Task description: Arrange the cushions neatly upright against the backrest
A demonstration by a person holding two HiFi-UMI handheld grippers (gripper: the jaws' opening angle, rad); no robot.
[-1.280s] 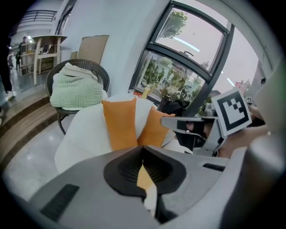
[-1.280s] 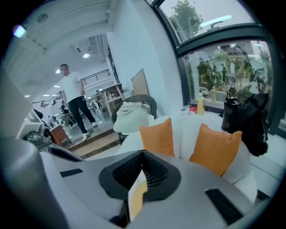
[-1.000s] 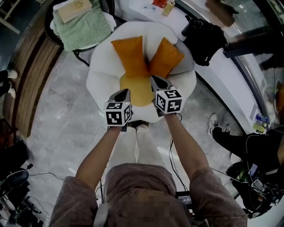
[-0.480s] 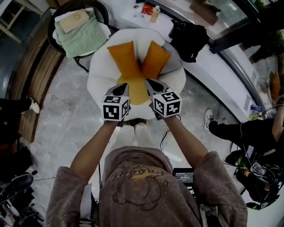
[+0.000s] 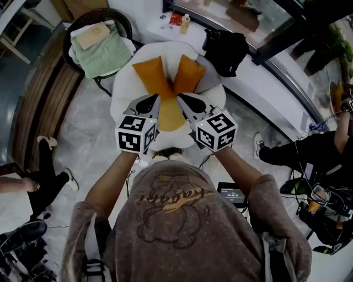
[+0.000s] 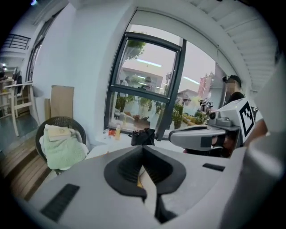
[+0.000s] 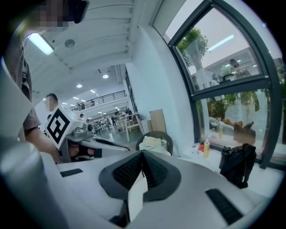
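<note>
Green blanket on wicker chair (black bag on ledge).

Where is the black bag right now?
Head view, top, right of centre: the black bag sits on the white ledge, beside the white armchair holding the orange cushions.

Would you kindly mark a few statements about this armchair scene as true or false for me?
1. Two orange cushions lean side by side against the back of the white armchair. True.
2. The left claw grips a cushion. False: its jaws are together on nothing.
3. A green blanket lies in the wicker chair. True.
4. The black bag sits on the floor. False: it rests on the white ledge.
5. The right claw is wide open. False: it is shut and empty.
</note>
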